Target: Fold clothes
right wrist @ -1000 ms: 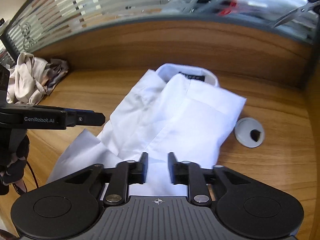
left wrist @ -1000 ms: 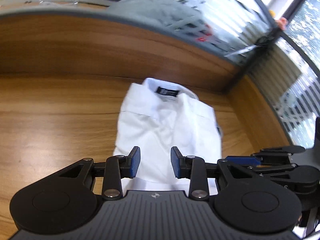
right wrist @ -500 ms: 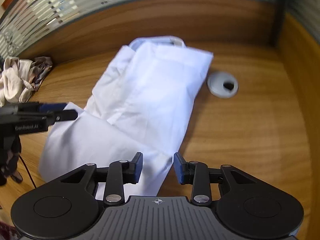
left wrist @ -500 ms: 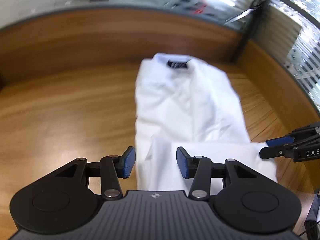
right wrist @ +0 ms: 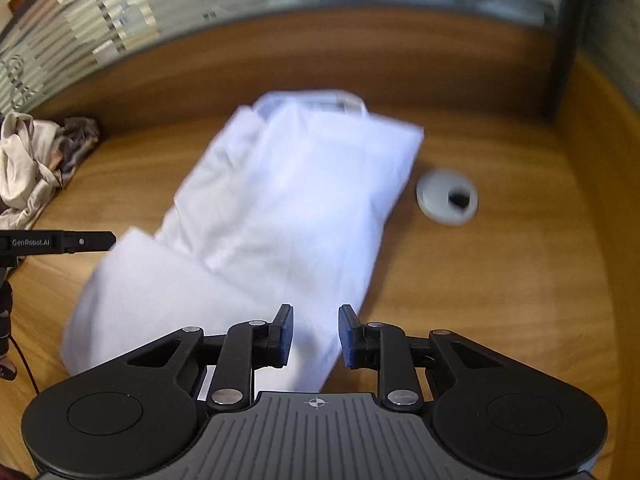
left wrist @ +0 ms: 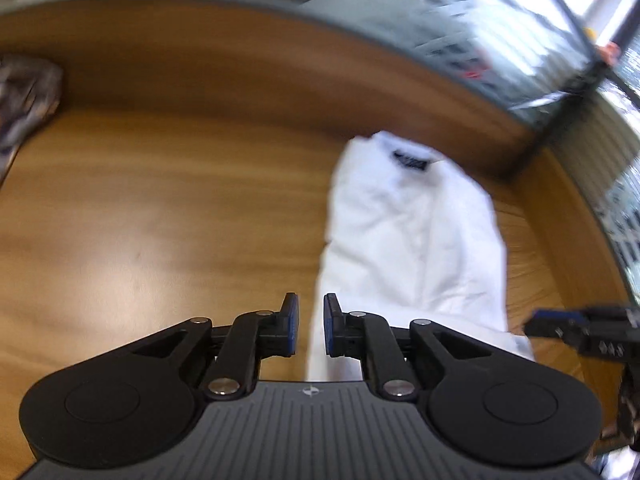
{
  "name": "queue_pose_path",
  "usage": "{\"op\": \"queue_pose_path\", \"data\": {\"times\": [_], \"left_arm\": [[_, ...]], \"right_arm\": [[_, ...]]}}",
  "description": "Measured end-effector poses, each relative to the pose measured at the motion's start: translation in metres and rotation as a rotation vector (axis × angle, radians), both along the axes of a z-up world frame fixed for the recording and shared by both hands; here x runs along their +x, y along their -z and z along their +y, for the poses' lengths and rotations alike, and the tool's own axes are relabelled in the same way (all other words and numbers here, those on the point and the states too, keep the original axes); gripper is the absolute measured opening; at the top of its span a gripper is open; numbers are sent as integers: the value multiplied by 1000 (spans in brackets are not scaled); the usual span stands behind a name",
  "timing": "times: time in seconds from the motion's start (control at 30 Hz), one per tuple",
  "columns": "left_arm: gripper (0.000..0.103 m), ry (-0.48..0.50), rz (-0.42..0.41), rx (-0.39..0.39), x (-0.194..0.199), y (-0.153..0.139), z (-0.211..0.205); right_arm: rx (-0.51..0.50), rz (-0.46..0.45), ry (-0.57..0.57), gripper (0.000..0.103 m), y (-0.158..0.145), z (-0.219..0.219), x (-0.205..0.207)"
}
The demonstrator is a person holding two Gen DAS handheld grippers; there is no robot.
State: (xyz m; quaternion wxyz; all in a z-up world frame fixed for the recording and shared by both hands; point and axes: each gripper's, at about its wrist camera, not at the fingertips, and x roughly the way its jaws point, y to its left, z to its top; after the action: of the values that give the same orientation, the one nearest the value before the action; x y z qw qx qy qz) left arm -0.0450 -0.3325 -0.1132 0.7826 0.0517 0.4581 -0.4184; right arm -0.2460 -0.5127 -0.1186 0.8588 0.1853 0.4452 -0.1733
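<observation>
- The left gripper (left wrist: 308, 330) hangs over the near end of the white shirt (left wrist: 412, 240), its jaws drawn to a narrow gap after just closing in; the blue pads (left wrist: 294, 330) stand clear, with bare wood under the left one and the shirt's left edge under the right, and nothing is pinched.
- The right gripper (right wrist: 314, 336) hovers over the shirt's (right wrist: 288, 216) lower hem, its jaws a little apart after just narrowing; white cloth shows in the gap beneath them, but the pads (right wrist: 285, 338) do not press on it.
- The shirt lies flat on the wooden table (left wrist: 160, 208), collar (left wrist: 408, 156) at the far end near the table's raised wooden back edge, its sides folded in to form a long strip.
- In the right wrist view, a loose flap of the shirt spreads out to the left at the near end, wider than the folded body.
- Each gripper appears in the other's view: the right one enters the left wrist view at the right edge, just beside the hem; the left one reaches in from the left edge of the right wrist view, its tip at the flap's corner.
- A round grey cable grommet (right wrist: 447, 198) sits in the table just to the right of the shirt, apart from it.
- A crumpled heap of beige and grey clothes (right wrist: 36, 160) lies at the far left of the table, well apart from the shirt.
- Both views are blurred.
</observation>
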Motion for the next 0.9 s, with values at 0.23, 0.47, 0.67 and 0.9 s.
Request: {"op": "queue_pose_path", "data": {"times": [0.23, 0.47, 0.67, 0.9], "left_arm": [[13, 241, 6, 17, -27, 9, -53], [17, 288, 6, 121, -33, 38, -85], [22, 258, 24, 97, -19, 36, -73], [53, 239, -12, -12, -16, 0, -8]], "right_arm": [[101, -22, -57, 4, 15, -1, 35], [57, 58, -128, 0, 50, 4, 60], [29, 18, -145, 6, 44, 5, 54], [1, -54, -129, 35, 7, 19, 4]]}}
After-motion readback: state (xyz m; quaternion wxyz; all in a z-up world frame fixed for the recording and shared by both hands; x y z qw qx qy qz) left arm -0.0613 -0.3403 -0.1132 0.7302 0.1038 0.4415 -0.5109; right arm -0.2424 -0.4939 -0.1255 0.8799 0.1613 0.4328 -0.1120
